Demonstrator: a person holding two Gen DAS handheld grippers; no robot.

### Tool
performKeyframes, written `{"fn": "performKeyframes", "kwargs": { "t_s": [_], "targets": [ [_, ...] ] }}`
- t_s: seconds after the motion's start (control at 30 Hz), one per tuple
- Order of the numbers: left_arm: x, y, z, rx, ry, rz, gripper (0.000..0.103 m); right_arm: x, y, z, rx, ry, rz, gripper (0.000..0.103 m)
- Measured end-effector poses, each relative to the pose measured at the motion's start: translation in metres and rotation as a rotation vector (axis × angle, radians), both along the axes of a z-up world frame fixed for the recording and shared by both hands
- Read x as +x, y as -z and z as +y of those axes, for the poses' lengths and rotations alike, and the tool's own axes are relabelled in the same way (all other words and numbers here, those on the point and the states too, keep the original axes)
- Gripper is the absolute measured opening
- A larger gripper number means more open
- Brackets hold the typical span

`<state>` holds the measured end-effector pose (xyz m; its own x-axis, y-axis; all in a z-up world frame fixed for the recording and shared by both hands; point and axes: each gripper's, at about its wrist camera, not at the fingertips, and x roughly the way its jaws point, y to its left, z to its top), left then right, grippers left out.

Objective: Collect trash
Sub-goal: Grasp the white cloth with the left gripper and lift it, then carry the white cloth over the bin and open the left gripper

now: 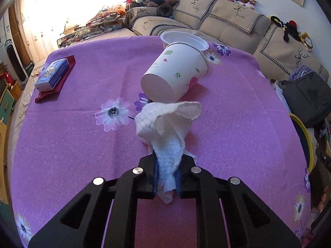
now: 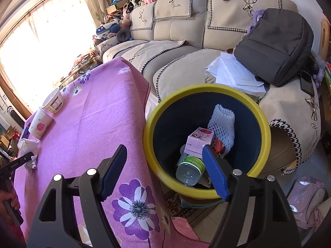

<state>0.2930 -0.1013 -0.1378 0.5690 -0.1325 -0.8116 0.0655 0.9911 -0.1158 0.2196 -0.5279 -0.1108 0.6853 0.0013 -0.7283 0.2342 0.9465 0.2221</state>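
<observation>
Two grippers are at work around the pink flowered tablecloth (image 1: 62,136). On that cloth, the left gripper (image 1: 167,171) has its blue pads clamped tight on a crumpled white paper towel (image 1: 165,124), whose loose end fans out past the fingertips. Just beyond the towel lies a tipped paper cup (image 1: 175,72) printed with small leaves, its base facing the camera; behind it, touching its rim, stands a white tub (image 1: 186,39). Toward the cloth's left edge, a blue tissue pack (image 1: 52,74) rests on a dark red napkin (image 1: 55,82). The right gripper (image 2: 165,171) hangs with its jaws spread wide and nothing between them, straddling the cloth's right edge and the yellow-rimmed bin (image 2: 206,91) beside it. Inside the bin lie a pink carton (image 2: 198,140), white foam netting (image 2: 223,124) and a clear bottle (image 2: 190,169).
</observation>
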Motion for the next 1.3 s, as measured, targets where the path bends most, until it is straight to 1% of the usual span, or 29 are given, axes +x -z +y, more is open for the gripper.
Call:
{"fn": "performKeyframes", "kwargs": {
  "t_s": [0.13, 0.23, 0.33, 0.4, 0.47, 0.57, 0.6, 0.73, 0.87, 1.0, 1.1, 1.13, 1.2, 1.27, 1.3],
  "targets": [
    [-0.026, -0.020, -0.005, 0.000, 0.066, -0.034, 0.012, -0.005, -0.004, -0.001, 0.001, 0.002, -0.013, 0.071],
    [-0.046, -0.042, -0.021, -0.003, 0.138, -0.068, 0.012, -0.012, -0.008, -0.004, -0.016, 0.014, -0.024, 0.071],
    [-0.062, -0.064, -0.050, -0.014, 0.232, -0.104, 0.013, -0.021, -0.011, -0.009, -0.045, 0.043, -0.030, 0.072],
    [-0.069, -0.076, -0.079, -0.029, 0.311, -0.116, 0.013, -0.027, -0.011, -0.015, -0.059, 0.061, -0.028, 0.073],
    [-0.073, -0.083, -0.109, -0.034, 0.378, -0.124, 0.013, -0.033, -0.010, -0.023, -0.072, 0.084, -0.021, 0.074],
    [-0.070, -0.089, -0.163, -0.022, 0.474, -0.133, 0.014, -0.043, -0.009, -0.037, -0.078, 0.114, -0.019, 0.074],
    [-0.068, -0.088, -0.183, -0.032, 0.516, -0.123, 0.014, -0.047, -0.008, -0.043, -0.075, 0.124, -0.020, 0.074],
    [-0.053, -0.080, -0.256, -0.038, 0.630, -0.085, 0.014, -0.060, -0.008, -0.063, -0.076, 0.164, -0.017, 0.073],
    [-0.032, -0.066, -0.324, -0.025, 0.702, -0.061, 0.015, -0.068, -0.006, -0.078, -0.081, 0.192, -0.007, 0.074],
    [-0.005, -0.046, -0.385, -0.013, 0.736, -0.014, 0.016, -0.075, 0.001, -0.092, -0.076, 0.221, 0.007, 0.074],
    [0.009, -0.030, -0.414, 0.008, 0.738, 0.008, 0.018, -0.078, 0.006, -0.099, -0.067, 0.232, 0.021, 0.074],
    [0.012, -0.025, -0.422, 0.010, 0.739, 0.014, 0.022, -0.078, 0.009, -0.101, -0.063, 0.236, 0.027, 0.074],
    [0.017, -0.016, -0.431, 0.028, 0.725, 0.023, 0.038, -0.079, 0.012, -0.104, -0.056, 0.244, 0.036, 0.074],
    [0.023, -0.010, -0.437, 0.037, 0.708, 0.025, 0.072, -0.079, 0.014, -0.106, -0.052, 0.246, 0.040, 0.074],
    [0.024, -0.009, -0.438, 0.044, 0.696, 0.013, 0.077, -0.079, 0.014, -0.106, -0.052, 0.247, 0.042, 0.074]
  ]
}}
